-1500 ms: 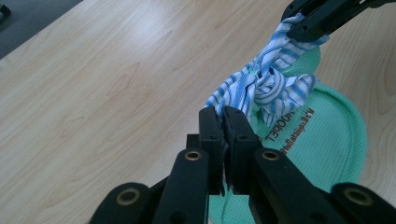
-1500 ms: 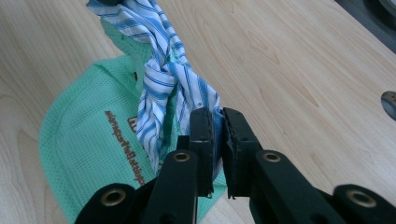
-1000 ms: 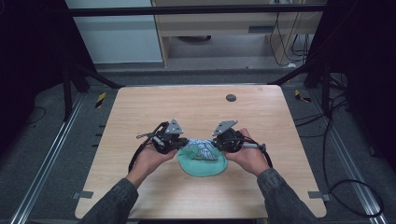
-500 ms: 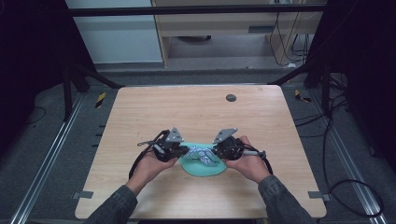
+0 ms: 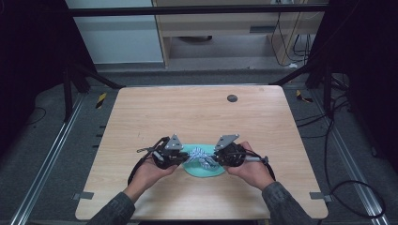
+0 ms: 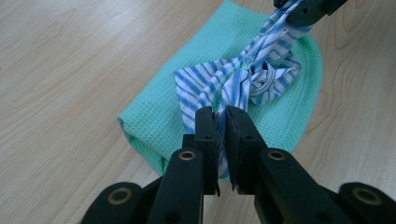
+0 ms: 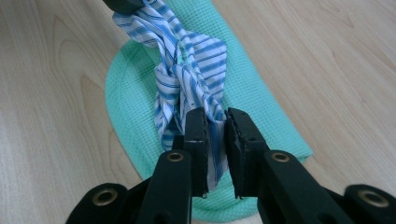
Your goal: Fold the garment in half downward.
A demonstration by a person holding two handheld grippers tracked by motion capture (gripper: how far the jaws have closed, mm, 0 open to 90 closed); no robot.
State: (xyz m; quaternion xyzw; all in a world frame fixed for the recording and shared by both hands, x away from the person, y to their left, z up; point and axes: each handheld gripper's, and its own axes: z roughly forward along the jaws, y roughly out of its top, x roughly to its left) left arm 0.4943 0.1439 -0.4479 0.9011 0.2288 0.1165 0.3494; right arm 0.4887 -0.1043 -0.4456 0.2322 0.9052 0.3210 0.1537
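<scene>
Both grippers clamp opposite ends of the striped cloth (image 6: 233,81), knotted over the green towel (image 6: 154,116) between them; the left gripper (image 6: 221,116) and right gripper (image 7: 215,119), jaws just easing apart, should pull evenly outward to snug the knot.

High view: light wooden bench (image 5: 197,117) evenly lit from overhead, surroundings dark, picture soft and low-res. Both gripper views bright, cloth weave sharp, near black jaws slightly blurred, faint glare on the wood.
</scene>
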